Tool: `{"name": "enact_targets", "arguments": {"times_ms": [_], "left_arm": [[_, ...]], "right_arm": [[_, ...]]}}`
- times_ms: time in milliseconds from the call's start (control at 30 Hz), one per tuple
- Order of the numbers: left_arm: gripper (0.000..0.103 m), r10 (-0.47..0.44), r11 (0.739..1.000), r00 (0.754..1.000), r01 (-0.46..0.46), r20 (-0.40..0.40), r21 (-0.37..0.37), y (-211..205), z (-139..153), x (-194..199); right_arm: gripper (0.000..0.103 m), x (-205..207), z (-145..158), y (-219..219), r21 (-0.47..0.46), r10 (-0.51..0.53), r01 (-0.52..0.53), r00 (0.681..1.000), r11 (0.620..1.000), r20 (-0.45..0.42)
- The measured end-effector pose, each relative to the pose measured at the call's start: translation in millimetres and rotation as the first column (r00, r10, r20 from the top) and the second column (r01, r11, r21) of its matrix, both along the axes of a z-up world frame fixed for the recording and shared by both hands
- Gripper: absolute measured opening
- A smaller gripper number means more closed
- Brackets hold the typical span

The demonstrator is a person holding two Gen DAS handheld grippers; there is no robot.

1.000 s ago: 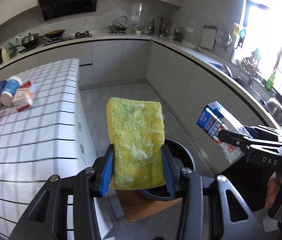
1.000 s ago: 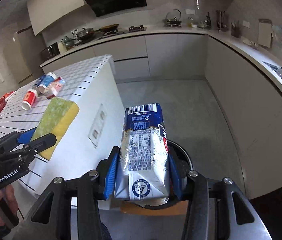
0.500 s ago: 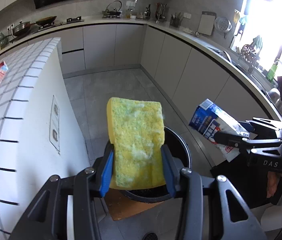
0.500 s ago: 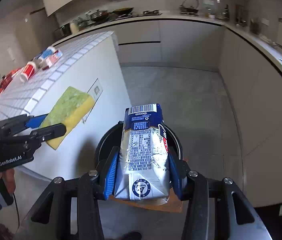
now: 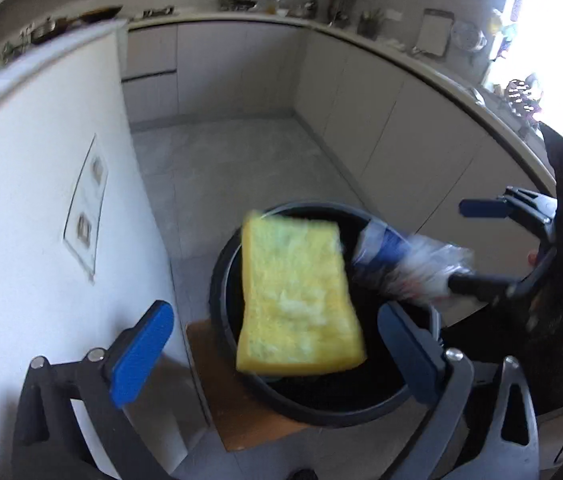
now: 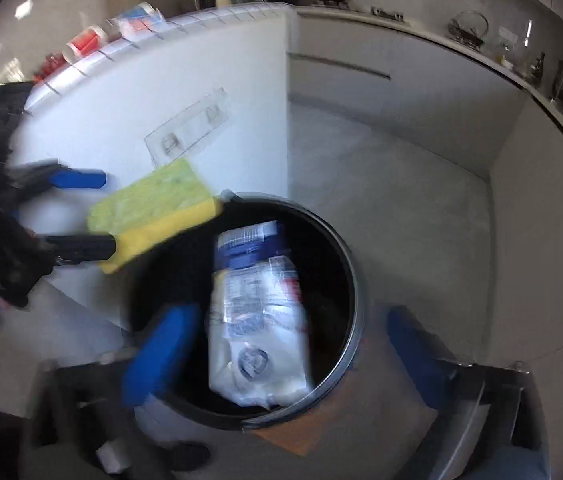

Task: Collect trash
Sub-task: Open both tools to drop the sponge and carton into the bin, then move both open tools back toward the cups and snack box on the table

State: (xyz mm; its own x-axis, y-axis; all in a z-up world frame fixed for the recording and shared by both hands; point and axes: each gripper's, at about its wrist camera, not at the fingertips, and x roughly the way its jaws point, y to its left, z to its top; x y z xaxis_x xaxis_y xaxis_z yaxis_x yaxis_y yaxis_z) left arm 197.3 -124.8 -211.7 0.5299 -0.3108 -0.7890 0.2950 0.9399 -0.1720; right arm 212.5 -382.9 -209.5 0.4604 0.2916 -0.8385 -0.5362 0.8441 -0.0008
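A round black trash bin (image 5: 321,404) stands on the floor on a brown board, also in the right wrist view (image 6: 345,264). My left gripper (image 5: 277,344) is open; a yellow-green sponge (image 5: 297,300) is loose between its spread blue pads, in the air above the bin. The sponge also shows in the right wrist view (image 6: 153,208). My right gripper (image 6: 281,352) is open; a blue and white milk carton (image 6: 257,320) is loose between its pads over the bin's mouth, blurred. The carton shows in the left wrist view (image 5: 405,268).
A white tiled island (image 5: 33,168) stands left of the bin, with several bottles and cartons (image 6: 121,28) on top. Grey cabinets (image 5: 393,120) and a counter run along the back and right. Grey floor (image 6: 401,184) lies beyond the bin.
Both grippers dropped lower over the bin and opened. The sponge and the carton have left the pads and are falling toward the bin.
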Motion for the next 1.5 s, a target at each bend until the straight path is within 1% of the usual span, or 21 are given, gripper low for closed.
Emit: {"name": "enact_targets", "arguments": {"times_ms": [33, 200, 333, 467, 600, 700, 867, 1000, 1133, 1300, 1500], "left_arm": [[0.102, 0.029, 0.999, 1.0, -0.029, -0.004, 0.015, 3.8, -2.7, -3.0], [0.102, 0.052, 0.998, 0.999, -0.052, -0.011, 0.039, -0.4, -7.0, -11.7], [0.102, 0.079, 0.995, 0.997, -0.08, 0.007, 0.061, -3.8, -5.7, -12.5], [0.102, 0.085, 0.993, 0.996, -0.086, 0.01, 0.078, -7.3, -5.3, -9.8], [0.102, 0.087, 0.993, 0.996, -0.089, 0.032, 0.078, -10.3, 7.9, -13.4], [0.102, 0.096, 0.992, 0.994, -0.1, 0.06, 0.08, -12.1, 17.9, -20.0], [0.102, 0.119, 0.991, 0.99, -0.123, 0.072, 0.06, -9.5, 29.9, -23.3], [0.102, 0.124, 0.99, 0.988, -0.13, 0.097, 0.053, -8.1, 48.3, -34.1], [0.102, 0.14, 0.988, 0.982, -0.148, 0.126, 0.052, -3.8, 67.1, -41.4], [0.102, 0.172, 0.983, 0.973, -0.181, 0.155, 0.042, 13.1, 85.6, -47.4], [0.102, 0.197, 0.978, 0.962, -0.207, 0.19, 0.032, 34.3, 100.2, -60.9]], "right_arm": [[0.103, 2.3, -2.5, -6.2, 0.011, -0.01, 0.01, 1.0, 1.0, 0.001], [0.103, 4.5, -7.3, -22.3, 0.026, -0.042, 0.041, 0.999, 0.999, 0.02], [0.103, 3.0, -6.5, -19.8, 0.033, -0.049, 0.049, 0.998, 0.998, 0.028], [0.103, 1.9, -2.4, -12.0, 0.039, -0.062, 0.061, 0.998, 0.997, 0.03], [0.103, -5.3, 3.5, -15.9, 0.035, -0.089, 0.087, 0.995, 0.996, 0.043], [0.103, -11.6, 14.3, -18.1, 0.037, -0.113, 0.111, 0.992, 0.993, 0.059], [0.103, -23.5, 30.6, -13.5, 0.051, -0.138, 0.134, 0.987, 0.99, 0.077], [0.103, -37.1, 50.6, -7.4, 0.061, -0.146, 0.14, 0.984, 0.988, 0.101], [0.103, -51.6, 77.0, 2.0, 0.076, -0.163, 0.153, 0.976, 0.985, 0.143], [0.103, -59.5, 95.0, 16.2, 0.084, -0.178, 0.166, 0.97, 0.983, 0.164], [0.103, -74.4, 115.6, 36.7, 0.096, -0.182, 0.167, 0.966, 0.981, 0.185]]}}
